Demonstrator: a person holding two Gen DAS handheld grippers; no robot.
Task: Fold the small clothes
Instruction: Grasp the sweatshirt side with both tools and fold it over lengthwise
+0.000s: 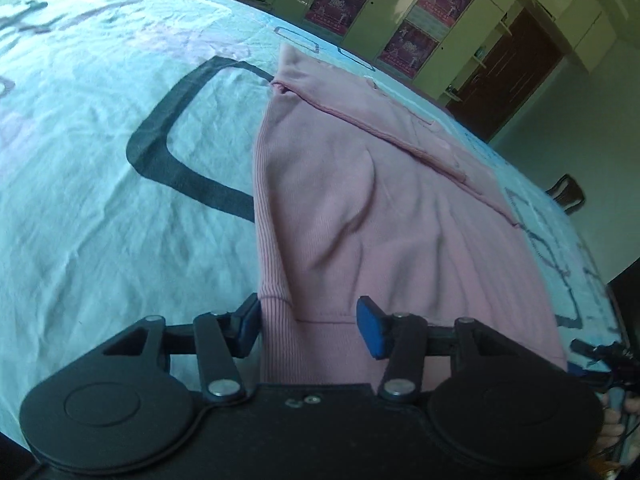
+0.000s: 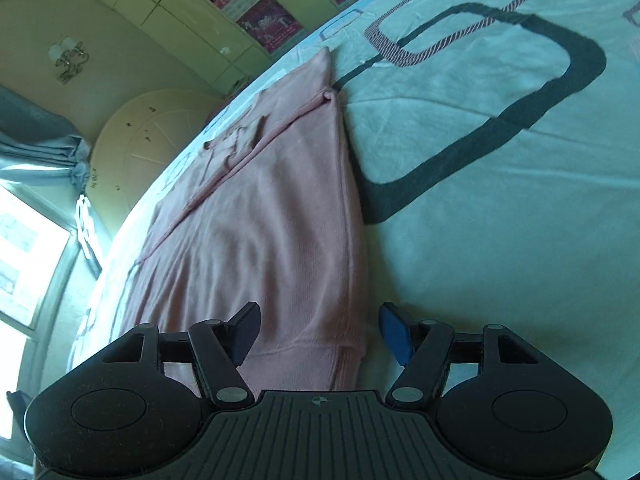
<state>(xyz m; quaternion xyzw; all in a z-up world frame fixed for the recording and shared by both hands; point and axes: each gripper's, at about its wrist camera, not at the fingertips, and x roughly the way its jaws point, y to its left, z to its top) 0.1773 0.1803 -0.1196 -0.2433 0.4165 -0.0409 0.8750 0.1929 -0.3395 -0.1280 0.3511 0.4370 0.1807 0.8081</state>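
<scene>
A pink knit garment (image 1: 360,208) lies folded lengthwise on the pale blue bed sheet (image 1: 100,200), stretching away from both cameras. My left gripper (image 1: 310,326) is low over its near ribbed hem. Its jaws stand apart with the hem's left corner between them, and the left pad (image 1: 250,324) sits against the cloth edge. In the right wrist view the same garment (image 2: 272,220) runs up the sheet (image 2: 500,260). My right gripper (image 2: 320,332) is open over the near right corner of the hem. Cloth lies between its pads without being pinched.
The sheet carries dark rounded-square prints (image 1: 160,148) beside the garment. Cream wardrobe doors with pink posters (image 1: 340,4) and a dark door (image 1: 512,76) stand beyond the bed. A window (image 2: 28,248), a curtain (image 2: 36,140) and a rounded headboard (image 2: 152,136) are at left. A hand (image 1: 616,412) shows at the right edge.
</scene>
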